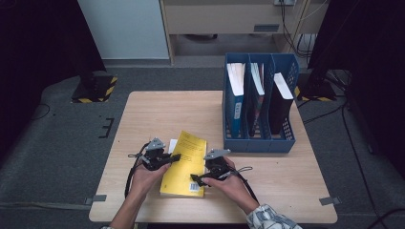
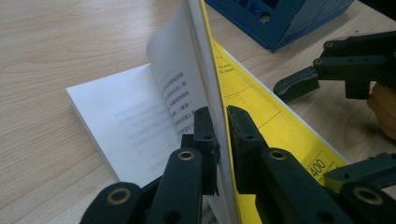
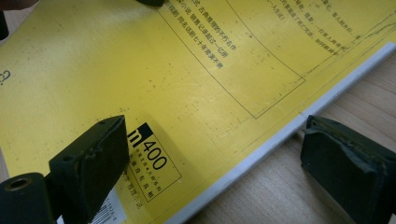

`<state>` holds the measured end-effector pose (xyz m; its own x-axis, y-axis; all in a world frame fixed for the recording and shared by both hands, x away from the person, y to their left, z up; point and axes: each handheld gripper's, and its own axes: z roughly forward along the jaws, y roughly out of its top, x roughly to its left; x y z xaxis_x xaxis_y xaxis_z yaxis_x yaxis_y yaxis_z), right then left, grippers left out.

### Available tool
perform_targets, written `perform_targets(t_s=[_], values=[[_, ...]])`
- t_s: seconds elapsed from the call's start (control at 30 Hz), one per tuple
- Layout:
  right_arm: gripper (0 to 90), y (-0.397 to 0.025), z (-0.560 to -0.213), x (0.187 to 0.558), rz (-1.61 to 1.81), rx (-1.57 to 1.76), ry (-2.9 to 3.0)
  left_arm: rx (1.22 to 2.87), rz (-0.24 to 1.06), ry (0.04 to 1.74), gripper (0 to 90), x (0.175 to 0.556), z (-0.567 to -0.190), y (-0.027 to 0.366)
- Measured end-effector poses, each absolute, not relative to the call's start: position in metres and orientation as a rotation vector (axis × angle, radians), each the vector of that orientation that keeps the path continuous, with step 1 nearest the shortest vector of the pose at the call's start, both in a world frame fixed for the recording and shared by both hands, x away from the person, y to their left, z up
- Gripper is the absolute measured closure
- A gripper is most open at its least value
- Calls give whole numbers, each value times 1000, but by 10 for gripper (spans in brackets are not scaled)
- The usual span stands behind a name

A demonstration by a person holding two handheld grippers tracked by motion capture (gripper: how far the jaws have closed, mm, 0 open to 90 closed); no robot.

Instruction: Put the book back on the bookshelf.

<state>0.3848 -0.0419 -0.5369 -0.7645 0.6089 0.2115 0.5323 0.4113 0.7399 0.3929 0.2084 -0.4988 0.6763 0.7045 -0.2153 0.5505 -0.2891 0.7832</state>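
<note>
- While the yellow book (image 1: 185,163) lies flat on the wooden table (image 1: 157,109) between both hands, its long axis runs away from the person, toward the blue file rack (image 1: 258,102) standing beyond it.
- Left gripper (image 1: 167,158): its jaws are pinched nearly shut on the book's front cover (image 2: 215,88), which stands lifted on edge between the fingers (image 2: 204,135); white printed pages (image 2: 135,126) lie exposed on the far side of that cover from the right gripper.
- Right gripper (image 3: 215,161): jaws wide open and holding nothing. One finger (image 3: 91,161) rests over the yellow cover near the barcode corner; the other (image 3: 345,161) sits on the table just past the book's long edge, so that edge lies between them.
- Judged from this, the left gripper is the one in control of the cover, and the right straddles the near corner, placed to steady it.
</note>
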Motion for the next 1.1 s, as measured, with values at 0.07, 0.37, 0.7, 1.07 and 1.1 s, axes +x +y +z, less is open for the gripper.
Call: perform_targets(t_s=[0.07,0.37,0.7,1.07,1.1], values=[[79,-43,-537,385,1295,1042,2557,1973,209,975,835,393,-499,208],[79,-42,-538,385,1293,1021,2556,1982,192,969,826,394,-500,209],[78,-46,-538,388,1349,1075,2563,1925,184,950,860,389,-488,211],[57,-48,-538,392,1460,1125,2600,1823,128,904,863,383,-477,217],[56,-47,-538,392,1468,1120,2609,1825,127,898,863,383,-476,216]])
